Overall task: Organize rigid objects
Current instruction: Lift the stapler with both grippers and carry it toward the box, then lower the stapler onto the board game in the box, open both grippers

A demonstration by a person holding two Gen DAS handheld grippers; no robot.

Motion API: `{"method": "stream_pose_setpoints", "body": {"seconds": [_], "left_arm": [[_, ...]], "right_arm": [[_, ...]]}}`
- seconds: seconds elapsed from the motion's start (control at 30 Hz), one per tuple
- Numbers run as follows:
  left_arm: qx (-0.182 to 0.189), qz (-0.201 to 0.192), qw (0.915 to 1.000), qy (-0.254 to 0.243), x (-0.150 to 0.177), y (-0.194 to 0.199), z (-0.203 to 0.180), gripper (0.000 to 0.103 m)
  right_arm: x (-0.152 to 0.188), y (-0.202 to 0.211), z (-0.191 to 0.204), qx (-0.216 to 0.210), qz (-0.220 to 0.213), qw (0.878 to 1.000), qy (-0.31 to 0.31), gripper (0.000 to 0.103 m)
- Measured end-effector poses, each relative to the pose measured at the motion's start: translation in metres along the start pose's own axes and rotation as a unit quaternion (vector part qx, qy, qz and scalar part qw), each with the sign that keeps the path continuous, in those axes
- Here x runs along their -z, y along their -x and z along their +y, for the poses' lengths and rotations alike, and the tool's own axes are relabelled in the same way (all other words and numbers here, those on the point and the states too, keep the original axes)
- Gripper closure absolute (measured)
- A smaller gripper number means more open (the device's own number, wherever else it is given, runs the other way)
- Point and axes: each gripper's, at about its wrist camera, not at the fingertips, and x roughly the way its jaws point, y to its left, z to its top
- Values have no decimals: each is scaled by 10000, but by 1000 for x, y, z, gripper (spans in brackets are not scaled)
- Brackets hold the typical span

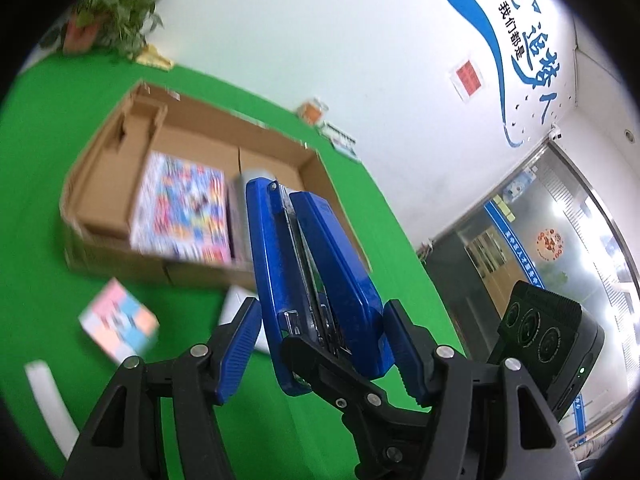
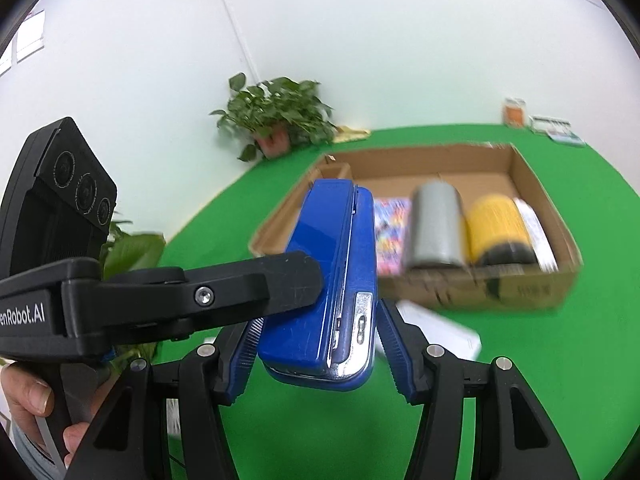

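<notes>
1. Nearest me, the left gripper is pinching the glossy blue hinged stapler across its sides. The right gripper is apparently clamping the stapler's end too, though the curved lens is making its far pad's contact hard to judge.
2. The stapler is hanging in the air over the green table cover, short of the shallow brown cardboard box.
3. To do this well, both hands should be travelling together so the stapler is not twisting. They should be aiming for the bare floor at the box's far side and letting go only once it is resting.
4. Blur is smearing the box's contents: a flat, brightly patterned pack, a grey cylinder and a yellow cylinder with a black end.
5. The stapler is covering part of a white flat item on the cover, so I am not identifying it.
</notes>
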Motion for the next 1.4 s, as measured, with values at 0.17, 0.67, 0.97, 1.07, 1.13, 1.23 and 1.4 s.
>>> {"method": "stream_pose_setpoints", "body": {"seconds": [0.17,0.67,0.97,1.07,1.13,1.23,1.4], "left_arm": [[-76,-52,9999,-51,-44,-4,16,41],[-495,616,9955,516,-98,-74,111,42],[-640,1122,9886,777,-95,-106,150,42],[-719,1156,9881,715,-96,-106,146,42],[-778,1147,9879,702,-97,-105,145,45],[-603,947,9911,721,-101,-97,139,45],[-812,653,9933,505,-102,-68,128,45]], "right_arm": [[-46,-31,7,-75,-8,10000,-4,49],[-85,-178,-20,-87,831,9960,-304,51],[-61,-234,-37,53,1314,9893,-633,52],[-59,-242,-40,75,1359,9874,-802,52],[-60,-247,-43,82,1423,9853,-946,52],[-56,-252,-42,118,1479,9841,-974,50],[-58,-239,-42,-314,1398,9840,-1060,45]]}}
